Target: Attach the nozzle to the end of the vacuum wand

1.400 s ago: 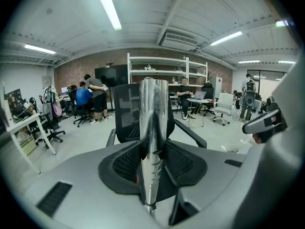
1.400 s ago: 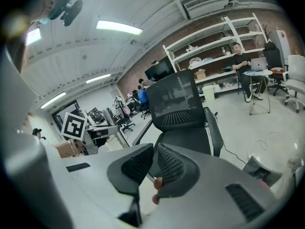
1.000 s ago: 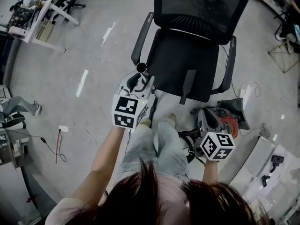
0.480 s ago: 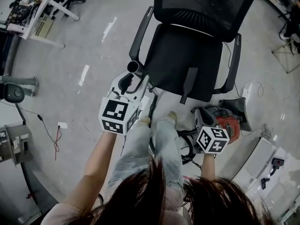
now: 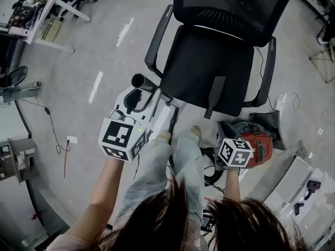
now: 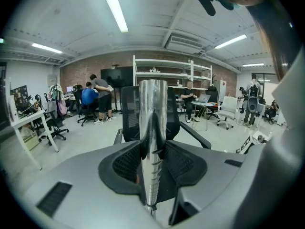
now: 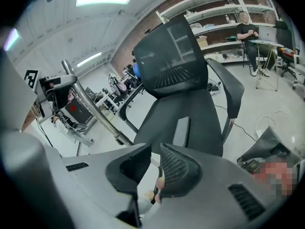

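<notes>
Left gripper (image 6: 152, 151) is clamped on the shiny vacuum wand (image 6: 153, 113), whose open end points toward a black office chair (image 5: 209, 67). Right gripper (image 7: 155, 168) sits low, near the red vacuum body (image 5: 260, 143) on the floor. Its jaws are narrowly apart, have just been opening, and hold nothing.

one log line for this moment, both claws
left claw: shut on vacuum wand | right claw: empty, jaws just opening slightly | wand end: bare, no nozzle on
</notes>
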Motion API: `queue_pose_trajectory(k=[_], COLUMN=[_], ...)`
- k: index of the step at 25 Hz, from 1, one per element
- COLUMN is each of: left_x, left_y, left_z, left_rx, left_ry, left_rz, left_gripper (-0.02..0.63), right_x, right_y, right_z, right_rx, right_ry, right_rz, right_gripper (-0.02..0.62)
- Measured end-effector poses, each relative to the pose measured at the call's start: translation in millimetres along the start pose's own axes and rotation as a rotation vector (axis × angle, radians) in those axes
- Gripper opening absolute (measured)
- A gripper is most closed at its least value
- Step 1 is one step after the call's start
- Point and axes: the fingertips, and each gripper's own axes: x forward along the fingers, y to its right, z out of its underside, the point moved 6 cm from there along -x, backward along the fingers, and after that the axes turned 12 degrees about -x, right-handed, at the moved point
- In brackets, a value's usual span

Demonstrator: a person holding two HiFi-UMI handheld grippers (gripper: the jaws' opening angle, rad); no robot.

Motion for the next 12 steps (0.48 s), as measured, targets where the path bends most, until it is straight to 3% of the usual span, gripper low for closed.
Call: queue_pose_trajectory(k=[12], left_x=[6], left_y=[-13], left_z=[-1], left_rx=[-0.013], left_ry=[0.004], left_rz=[-0.009], left_gripper=[0.155], right_x=[53], right_y=[15], right_z=[24], right_rx=[0.038], right_ry=[-0.085], right_rz=[-0.04], right_gripper=[0.091])
